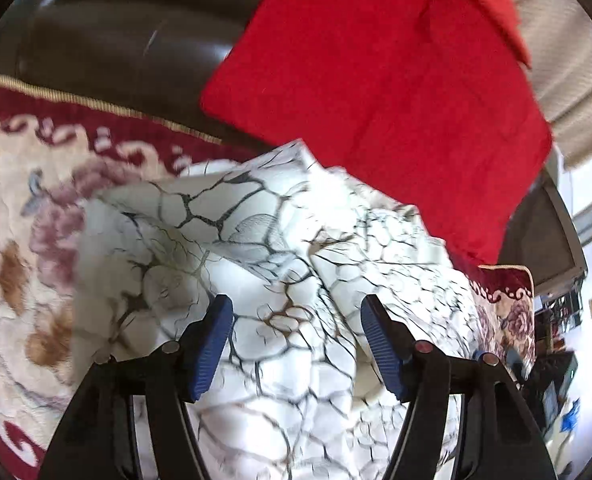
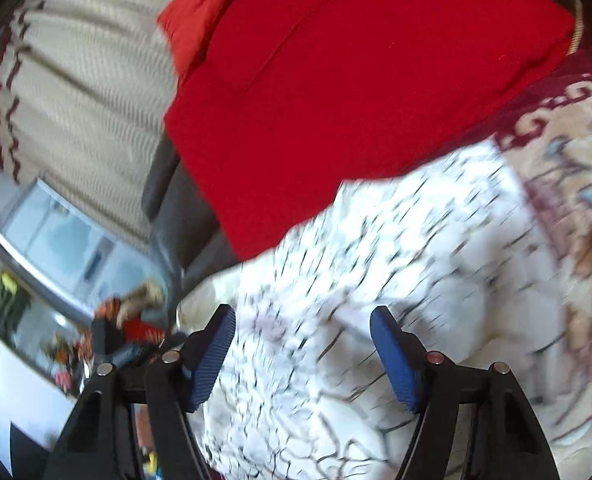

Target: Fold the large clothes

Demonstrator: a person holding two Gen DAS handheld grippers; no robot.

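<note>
While both claws — left claw (image 1: 296,322) and right claw (image 2: 301,334) — gape wide and empty, white veined cloth (image 1: 280,240) rumples over the floral blanket (image 1: 16,208) beside red fabric (image 1: 375,80).

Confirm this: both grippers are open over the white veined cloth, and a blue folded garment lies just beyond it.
Wrong colour. The folded garment beyond the white veined cloth is red, as both wrist views show. The left gripper and right gripper are open above the cloth.
</note>
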